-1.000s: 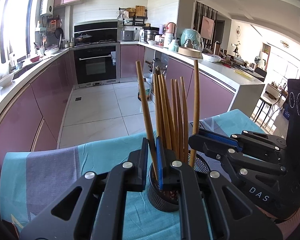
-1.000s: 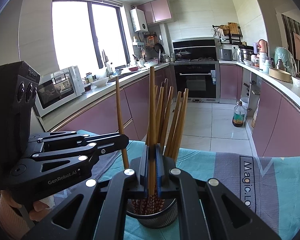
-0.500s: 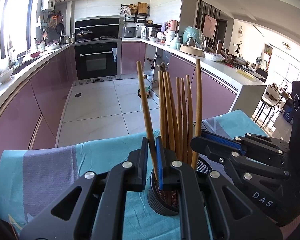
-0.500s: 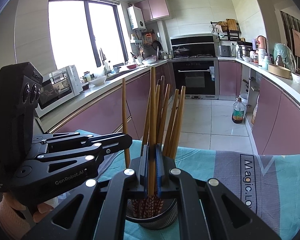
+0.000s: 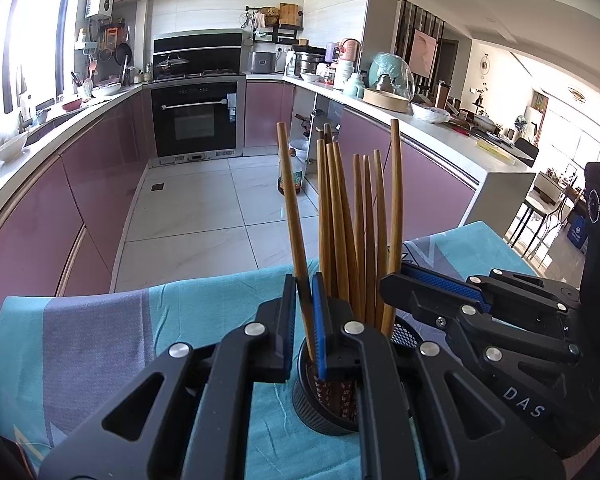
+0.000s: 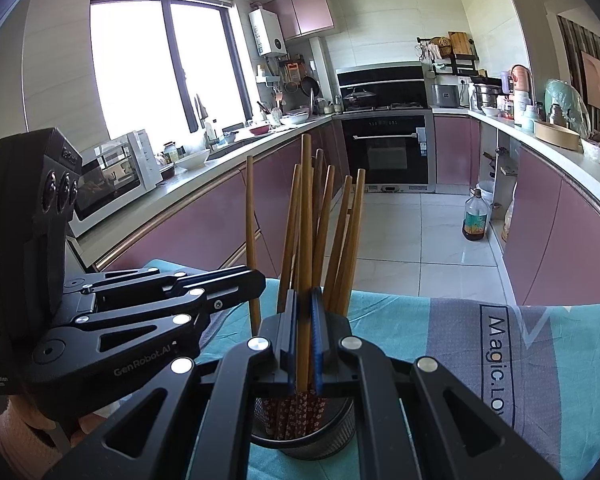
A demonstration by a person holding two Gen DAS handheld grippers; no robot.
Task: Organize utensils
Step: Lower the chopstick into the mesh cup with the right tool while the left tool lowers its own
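A dark mesh holder [image 5: 320, 412] stands on the teal cloth, full of upright wooden chopsticks [image 5: 340, 220]. My left gripper [image 5: 304, 296] is shut on one chopstick [image 5: 290, 184] that leans left, its lower end inside the holder. On the right, my right gripper [image 5: 388, 280] pinches another chopstick [image 5: 396, 200]. In the right wrist view, the right gripper [image 6: 303, 300] is shut on the tallest chopstick [image 6: 306, 200] above the holder [image 6: 304, 440]. There the left gripper [image 6: 258, 278] comes in from the left, gripping a separate stick [image 6: 251, 220].
The teal and grey tablecloth [image 6: 440, 340] ends at a far edge close behind the holder. Beyond lie a tiled floor with an oil bottle [image 6: 475, 216], pink cabinets, an oven [image 5: 196, 120] and a microwave [image 6: 116, 176]. A person's hand [image 6: 20, 432] holds the left gripper.
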